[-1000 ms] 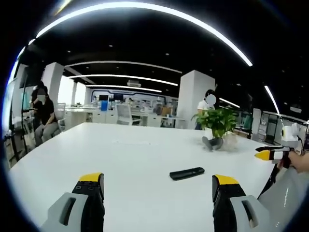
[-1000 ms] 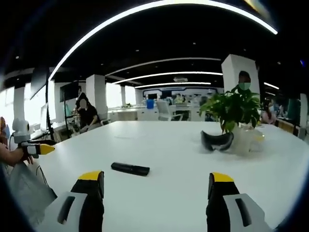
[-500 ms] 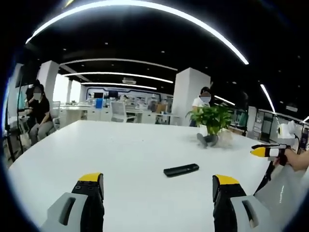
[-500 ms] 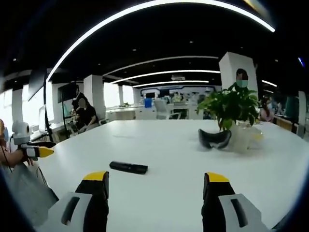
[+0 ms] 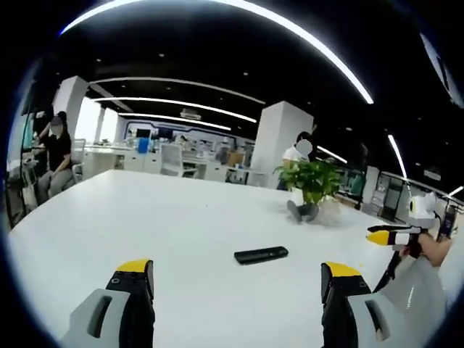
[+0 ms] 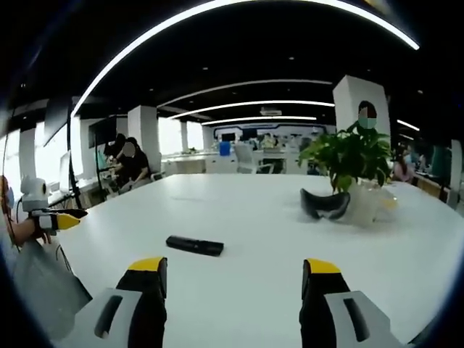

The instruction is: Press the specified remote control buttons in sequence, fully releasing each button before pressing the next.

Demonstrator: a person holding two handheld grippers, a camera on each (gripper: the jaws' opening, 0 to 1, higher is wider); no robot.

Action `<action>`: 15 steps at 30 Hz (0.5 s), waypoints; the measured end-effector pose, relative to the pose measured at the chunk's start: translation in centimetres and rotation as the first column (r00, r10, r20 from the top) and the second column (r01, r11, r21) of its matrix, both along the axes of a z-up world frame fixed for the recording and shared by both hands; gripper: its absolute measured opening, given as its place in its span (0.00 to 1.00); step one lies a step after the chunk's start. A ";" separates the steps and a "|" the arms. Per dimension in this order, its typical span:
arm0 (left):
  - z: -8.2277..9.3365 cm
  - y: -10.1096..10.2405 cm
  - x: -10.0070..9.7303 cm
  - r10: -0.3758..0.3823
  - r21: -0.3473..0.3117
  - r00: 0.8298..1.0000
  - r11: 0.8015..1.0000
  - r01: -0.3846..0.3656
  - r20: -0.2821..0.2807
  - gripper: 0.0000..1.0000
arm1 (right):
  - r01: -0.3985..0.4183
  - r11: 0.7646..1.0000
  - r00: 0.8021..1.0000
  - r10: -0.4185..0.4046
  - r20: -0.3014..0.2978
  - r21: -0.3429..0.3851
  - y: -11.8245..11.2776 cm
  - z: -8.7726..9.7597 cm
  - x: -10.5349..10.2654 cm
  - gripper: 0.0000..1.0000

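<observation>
Slim black rectangular remote control (image 5: 261, 254) (image 6: 194, 246) lying flat on the bare white table (image 5: 181, 225) (image 6: 261, 217), well ahead of both tools, presumably for an unobstructed press. Left gripper (image 5: 235, 279) and right gripper (image 6: 230, 272) hovering back, jaws spread wide, gripping nothing. Potted green plant (image 6: 349, 156) well beyond, clear of reach.

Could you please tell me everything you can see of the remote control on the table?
The remote control is a slim, flat black bar, apparently plastic, lying flat on the bare white table. Nothing touches it but the tabletop. Its buttons are too small to make out. It lies well ahead of the open left gripper and the open right gripper, with white table between. A potted plant with a dark object at its base stands farther back, clearly apart from it.
</observation>
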State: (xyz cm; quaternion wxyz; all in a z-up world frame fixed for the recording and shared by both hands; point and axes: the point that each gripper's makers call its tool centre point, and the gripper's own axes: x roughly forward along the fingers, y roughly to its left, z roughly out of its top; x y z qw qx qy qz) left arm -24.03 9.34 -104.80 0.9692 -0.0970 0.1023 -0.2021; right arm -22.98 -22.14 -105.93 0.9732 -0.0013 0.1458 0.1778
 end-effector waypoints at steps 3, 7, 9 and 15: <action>-1.0 0.0 0.1 -0.004 0.017 0.998 1.000 0.005 -0.058 1.00 | -0.006 1.000 1.000 0.006 -0.005 0.010 0.1 0.0 0.0 0.74; -1.6 -0.8 0.0 -0.044 -0.032 0.992 0.999 0.040 -0.122 1.00 | -0.005 1.000 1.000 0.005 -0.004 0.004 0.0 -0.1 0.1 0.73; -2.6 -1.1 -0.1 -0.064 -0.055 0.978 0.997 0.054 -0.197 1.00 | -0.009 1.000 1.000 0.009 -0.016 -0.002 0.0 -0.4 0.1 0.73; -5.0 -2.4 0.4 -0.164 0.012 0.933 0.984 0.178 -0.321 1.00 | -0.020 1.000 0.999 0.019 -0.045 -0.017 0.1 -1.0 0.0 0.71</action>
